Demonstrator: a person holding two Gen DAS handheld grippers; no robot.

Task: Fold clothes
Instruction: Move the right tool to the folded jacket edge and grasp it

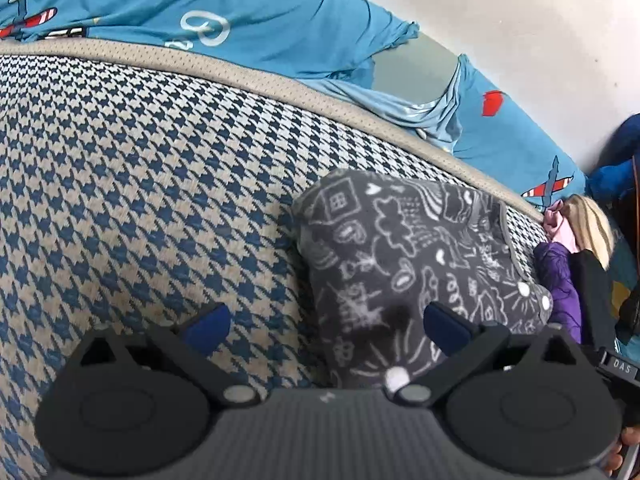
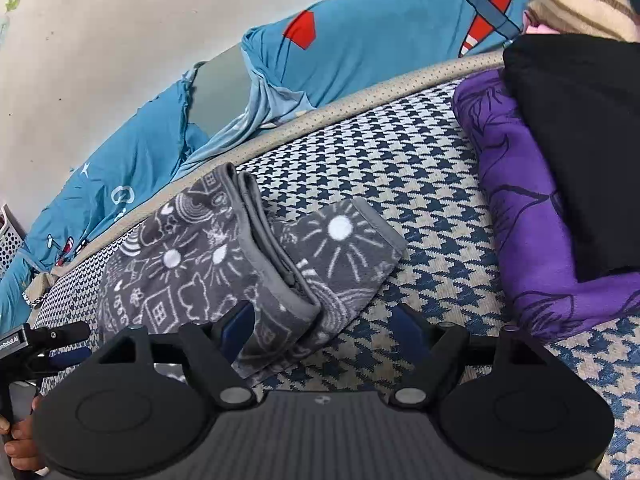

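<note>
Folded grey doodle-print cloth (image 2: 248, 264) is laid on the houndstooth bed (image 2: 420, 184); both the left gripper (image 1: 326, 326) and right gripper (image 2: 324, 330) are spread wide, nothing gripped.

Both pictures are bright, with soft, even daylight and no glare. Shadows are faint. The round lens bends straight lines, so the beige mattress edge (image 1: 280, 76) curves. The corners go dark. The black gripper parts close to the camera look slightly blurry.

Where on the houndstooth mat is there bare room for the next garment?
Free: houndstooth mat left of the grey doodle cloth, and a narrower strip between it and the purple garment. Crowded: right edge, where a black garment tops the purple.
</note>
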